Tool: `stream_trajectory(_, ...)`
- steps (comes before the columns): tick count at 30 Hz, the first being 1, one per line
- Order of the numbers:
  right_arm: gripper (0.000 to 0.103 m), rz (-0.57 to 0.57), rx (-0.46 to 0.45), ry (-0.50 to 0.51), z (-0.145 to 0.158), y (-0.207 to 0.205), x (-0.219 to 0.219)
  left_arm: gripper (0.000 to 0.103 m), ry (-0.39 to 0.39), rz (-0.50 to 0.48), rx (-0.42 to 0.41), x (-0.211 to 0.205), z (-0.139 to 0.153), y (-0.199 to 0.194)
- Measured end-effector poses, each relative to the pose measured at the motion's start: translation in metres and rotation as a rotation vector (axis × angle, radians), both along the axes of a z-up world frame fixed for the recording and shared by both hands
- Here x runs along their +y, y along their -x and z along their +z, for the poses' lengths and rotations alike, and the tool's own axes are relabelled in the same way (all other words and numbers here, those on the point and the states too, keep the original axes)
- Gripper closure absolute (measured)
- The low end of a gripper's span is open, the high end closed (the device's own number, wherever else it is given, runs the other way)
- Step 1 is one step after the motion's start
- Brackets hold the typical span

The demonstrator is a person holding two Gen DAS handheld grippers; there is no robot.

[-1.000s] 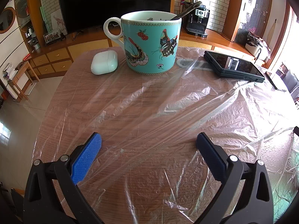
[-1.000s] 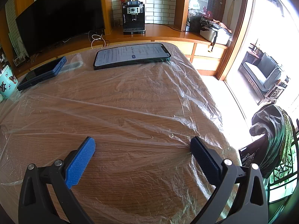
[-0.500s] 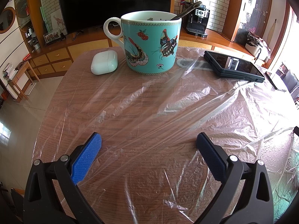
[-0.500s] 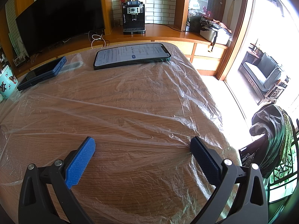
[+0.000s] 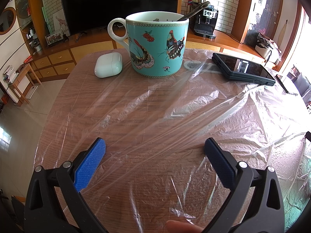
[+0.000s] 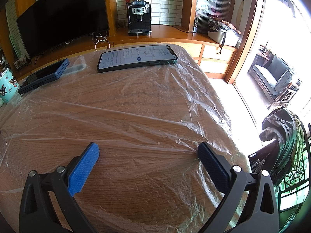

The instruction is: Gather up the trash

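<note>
The left gripper (image 5: pixel 154 147) hangs low over the counter (image 5: pixel 64 97) with its fingers (image 5: pixel 89 165) spread wide and nothing between them. The right gripper (image 6: pixel 148 151) does the same, fingers (image 6: pixel 83 167) wide apart and empty. I think they are held like this to get ready to pinch the trash.

The trash looks like the clear plastic sheet (image 5: pixel 175 104), thin and crinkly. It lies flat on the counter right under both pairs of fingers and runs out ahead of them. In the right view, the plastic sheet (image 6: pixel 136 104) bunches into a fold that seems to touch the tip of the right-side finger.

Farther ahead of the left fingers stand a butterfly mug (image 5: pixel 156 44) with a spoon (image 5: pixel 194 12) in it, and a white earbud case (image 5: pixel 108 64) just beside it. A dark phone (image 5: pixel 243 68) lies off to the right. Far ahead of the right fingers lies a lit phone (image 6: pixel 138 58). These things sit on or at the sheet's far edge, so I think pulling it may tug them.
</note>
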State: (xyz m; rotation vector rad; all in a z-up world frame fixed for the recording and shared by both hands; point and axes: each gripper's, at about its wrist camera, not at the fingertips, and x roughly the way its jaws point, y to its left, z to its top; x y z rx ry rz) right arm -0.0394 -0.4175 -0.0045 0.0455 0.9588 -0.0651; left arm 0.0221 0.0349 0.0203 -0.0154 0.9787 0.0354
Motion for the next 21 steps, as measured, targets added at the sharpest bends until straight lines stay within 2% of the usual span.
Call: stream_trajectory(21,0.004,0.0,0.0,0.0,-0.0001,0.0,0.0,0.001,0.001,-0.004,0.0,0.0002,-0.0017,-0.0002)
